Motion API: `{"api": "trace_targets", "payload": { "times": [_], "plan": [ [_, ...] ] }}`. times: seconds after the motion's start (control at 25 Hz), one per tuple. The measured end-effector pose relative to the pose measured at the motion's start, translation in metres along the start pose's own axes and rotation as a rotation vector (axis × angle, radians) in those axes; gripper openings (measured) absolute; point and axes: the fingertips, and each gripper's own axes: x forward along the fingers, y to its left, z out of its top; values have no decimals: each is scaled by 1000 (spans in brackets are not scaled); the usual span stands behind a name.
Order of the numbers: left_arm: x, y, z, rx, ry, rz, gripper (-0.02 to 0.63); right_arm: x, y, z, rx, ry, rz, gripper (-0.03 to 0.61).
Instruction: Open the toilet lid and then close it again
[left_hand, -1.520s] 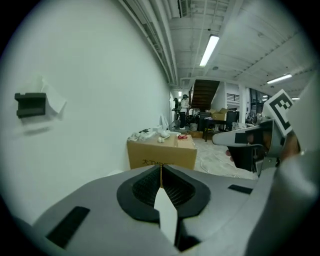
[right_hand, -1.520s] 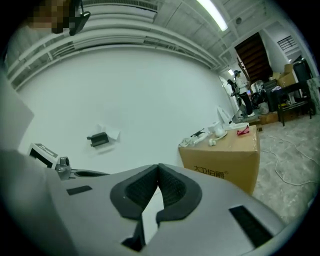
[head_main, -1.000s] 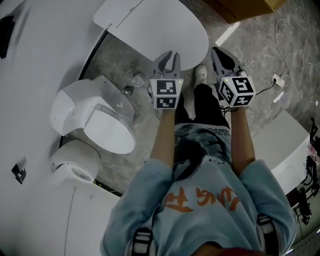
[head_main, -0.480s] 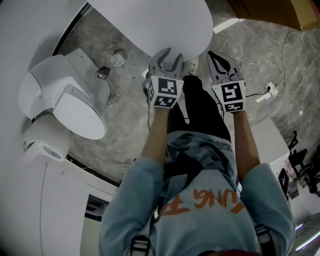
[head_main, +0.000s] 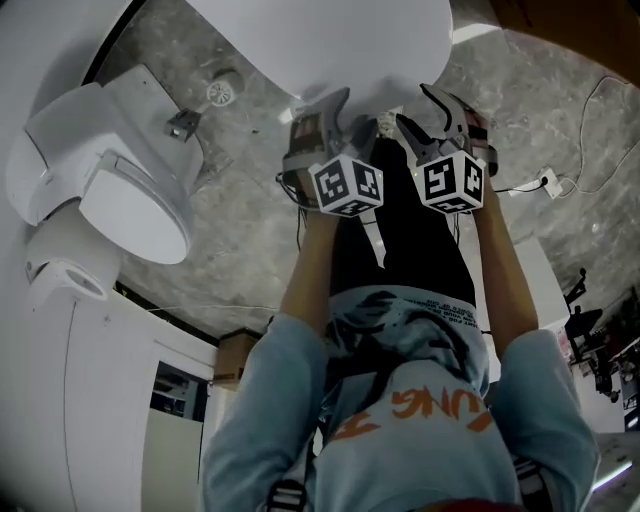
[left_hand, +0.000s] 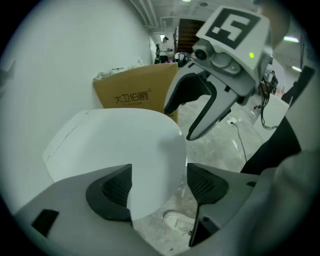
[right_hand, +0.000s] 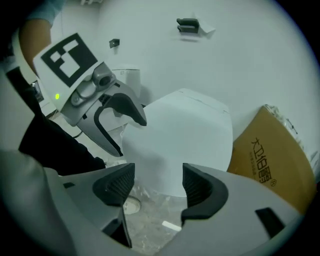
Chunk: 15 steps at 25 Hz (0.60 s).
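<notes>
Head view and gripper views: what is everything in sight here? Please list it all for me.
toilet lid: one, white, top centre, just ahead of both grippers
second toilet: one, white, left
round object: one, white, beside the second toilet, kind unclear
floor drain: one, silvery, between the toilets
cardboard box: one, brown, behind the lid
cable with plug: one, white, floor at right
floor: grey marbled
shoe: one, white, below the left gripper
shirt: one, light blue, orange letters
left gripper: one, grey, jaws just been opening, lid edge in the gap, ungripped
right gripper: one, grey, jaws just been opening, lid edge beyond the gap, ungripped
</notes>
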Motion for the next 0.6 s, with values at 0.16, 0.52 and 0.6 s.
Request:
{"api": "trace_targets", "payload": {
  "times": [0.16,0.52,0.6],
  "plan": [
    [11,-6,-22,85,56,58,368,20,15,-18,-181,59,29,376],
    [29,-5,-30,66,76,116,368,51,11,-31,-472,53,-5,381],
    [31,-5,-29,64,77,132,368,53,12,-31,-493,51,4,380]
  ]
}}
